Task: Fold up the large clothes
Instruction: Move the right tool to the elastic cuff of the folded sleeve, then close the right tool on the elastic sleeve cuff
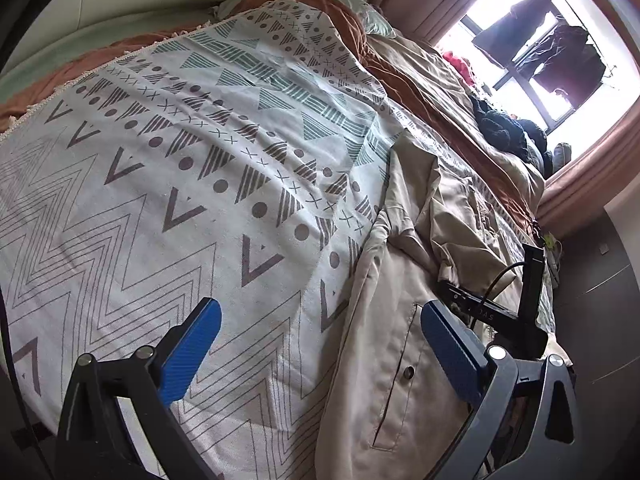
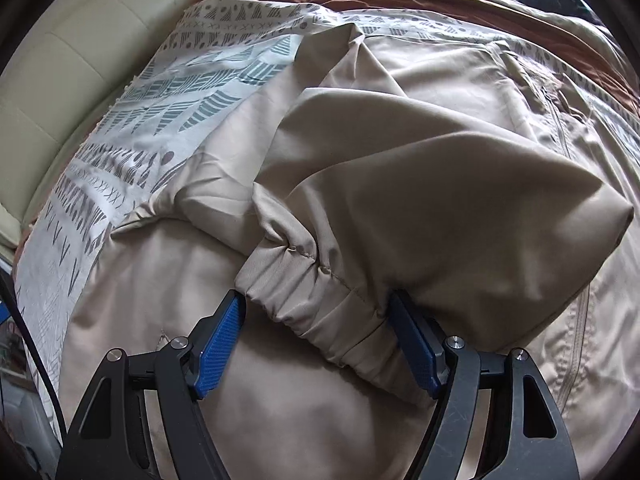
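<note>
A beige jacket lies on a patterned white blanket spread over the bed. My left gripper hovers open above the jacket's left edge, near a buttoned pocket, with nothing between its blue pads. In the right wrist view the jacket fills the frame. One sleeve is folded over the body. Its elastic cuff spans the gap of my right gripper and touches both blue pads. The cuff lies wide and is not squeezed flat.
Rust and tan bedding is bunched along the far side of the bed, with dark clothes piled by the window. A cream headboard borders the bed. Black hardware with a cable sits on the jacket's right side.
</note>
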`<act>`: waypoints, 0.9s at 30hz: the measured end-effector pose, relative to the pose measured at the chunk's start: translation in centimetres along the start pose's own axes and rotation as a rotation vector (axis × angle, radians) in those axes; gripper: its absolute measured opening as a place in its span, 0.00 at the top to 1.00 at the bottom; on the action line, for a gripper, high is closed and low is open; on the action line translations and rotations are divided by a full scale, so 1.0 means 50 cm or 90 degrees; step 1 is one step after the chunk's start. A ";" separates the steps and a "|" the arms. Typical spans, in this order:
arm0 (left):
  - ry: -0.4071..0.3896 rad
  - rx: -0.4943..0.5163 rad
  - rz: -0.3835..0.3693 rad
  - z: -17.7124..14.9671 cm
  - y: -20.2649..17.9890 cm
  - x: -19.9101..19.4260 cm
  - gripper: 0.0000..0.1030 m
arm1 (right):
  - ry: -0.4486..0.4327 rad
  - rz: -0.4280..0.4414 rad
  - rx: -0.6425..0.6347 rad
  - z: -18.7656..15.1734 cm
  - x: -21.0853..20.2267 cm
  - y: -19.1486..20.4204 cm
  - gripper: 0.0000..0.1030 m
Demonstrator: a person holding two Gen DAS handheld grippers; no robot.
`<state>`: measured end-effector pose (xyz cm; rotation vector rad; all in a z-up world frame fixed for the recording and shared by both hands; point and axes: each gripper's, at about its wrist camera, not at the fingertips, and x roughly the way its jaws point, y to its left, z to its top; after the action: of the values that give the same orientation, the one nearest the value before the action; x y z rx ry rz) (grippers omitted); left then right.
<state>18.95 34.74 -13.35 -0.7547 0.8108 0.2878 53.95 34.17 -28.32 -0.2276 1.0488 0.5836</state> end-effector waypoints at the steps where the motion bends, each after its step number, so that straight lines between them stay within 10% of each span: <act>1: 0.000 -0.001 -0.002 0.000 -0.003 0.003 0.01 | 0.000 -0.004 0.002 0.006 -0.002 -0.005 0.77; 4: -0.002 0.001 -0.012 0.003 -0.016 0.012 0.01 | -0.004 0.057 0.045 0.008 -0.034 -0.048 0.93; 17: 0.025 0.057 -0.033 0.028 -0.144 0.098 0.01 | -0.166 0.164 0.143 0.007 -0.270 -0.214 0.94; 27: 0.053 0.088 -0.013 0.034 -0.197 0.158 0.01 | -0.271 0.113 0.287 -0.081 -0.387 -0.402 0.93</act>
<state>30.10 28.63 -13.56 -0.6476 0.8919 0.1812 55.01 9.08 -15.46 0.3766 0.7618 0.5098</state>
